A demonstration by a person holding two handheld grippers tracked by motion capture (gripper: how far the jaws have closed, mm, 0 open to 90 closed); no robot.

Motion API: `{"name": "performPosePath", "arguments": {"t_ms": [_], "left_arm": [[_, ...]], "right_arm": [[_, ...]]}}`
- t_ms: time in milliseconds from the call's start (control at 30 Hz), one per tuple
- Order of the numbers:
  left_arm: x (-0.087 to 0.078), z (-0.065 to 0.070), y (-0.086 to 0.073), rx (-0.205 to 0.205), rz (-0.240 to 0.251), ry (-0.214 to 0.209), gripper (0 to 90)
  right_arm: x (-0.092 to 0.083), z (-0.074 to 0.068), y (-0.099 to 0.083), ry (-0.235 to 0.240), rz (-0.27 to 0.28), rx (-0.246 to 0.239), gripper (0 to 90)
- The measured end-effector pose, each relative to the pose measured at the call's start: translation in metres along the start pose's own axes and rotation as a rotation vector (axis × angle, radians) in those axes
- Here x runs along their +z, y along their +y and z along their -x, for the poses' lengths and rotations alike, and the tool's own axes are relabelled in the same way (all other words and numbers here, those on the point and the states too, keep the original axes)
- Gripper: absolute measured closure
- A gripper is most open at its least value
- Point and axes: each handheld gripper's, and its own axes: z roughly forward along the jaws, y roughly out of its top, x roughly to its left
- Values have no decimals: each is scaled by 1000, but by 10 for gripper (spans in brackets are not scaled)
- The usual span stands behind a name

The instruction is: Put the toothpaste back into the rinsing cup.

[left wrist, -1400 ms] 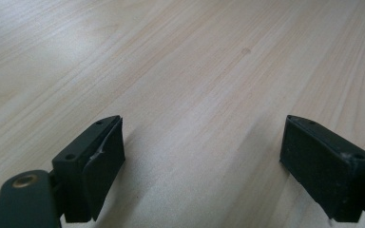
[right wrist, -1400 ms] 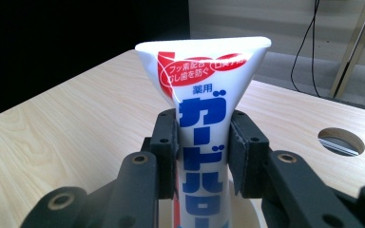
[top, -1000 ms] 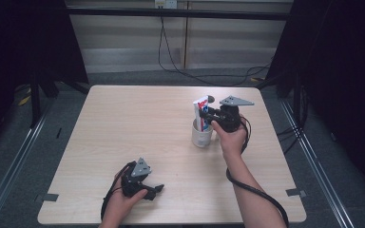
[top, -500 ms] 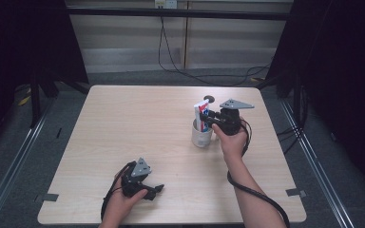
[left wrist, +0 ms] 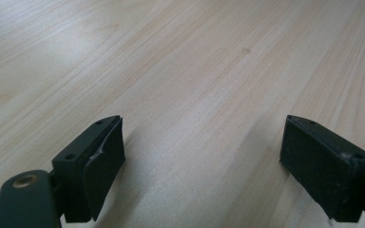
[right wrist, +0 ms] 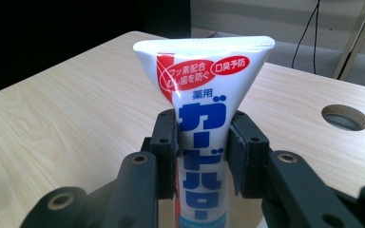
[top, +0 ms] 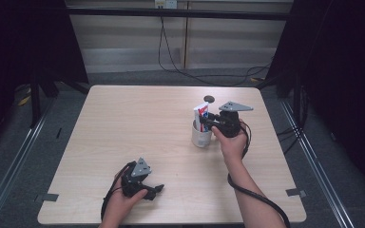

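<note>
The right claw (top: 208, 122) is clamped on a white toothpaste tube with red and blue lettering (top: 201, 115), its two black jaws pressed flat against the tube's sides. In the right gripper view the toothpaste tube (right wrist: 200, 142) stands upright between those jaws, the wide crimped end uppermost and fanning out above them, the narrower body running down past the pads. In the high view the tube stands inside a small white cylindrical cup (top: 201, 137), with its crimped end rising above the rim; whether its lower end touches the cup's bottom I cannot tell, since the cup wall hides it. The cup sits on the pale wood-grain bench (top: 138, 123), right of centre, just in front of a round cable hole in the benchtop (top: 209, 99). The same hole (right wrist: 344, 117) shows beyond the tube on the right in the right gripper view. The person's right hand (top: 233, 142) grips the claw's body from the near side, and a black cable trails back along the forearm.

The left claw (top: 157, 191) lies low near the front edge of the bench, well apart from the cup, held by the person's left hand (top: 123, 202). Its jaws stand wide apart with nothing between them; in the left gripper view the left claw (left wrist: 202, 161) frames bare wood.
</note>
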Motion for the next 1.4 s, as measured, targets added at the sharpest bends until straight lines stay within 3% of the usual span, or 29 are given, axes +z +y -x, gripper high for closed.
{"name": "performPosePath", "arguments": {"t_ms": [1400], "left_arm": [[0, 0, 0, 1, 0, 3, 146]], "right_arm": [[-1, -2, -9, -2, -57, -22, 664]]}}
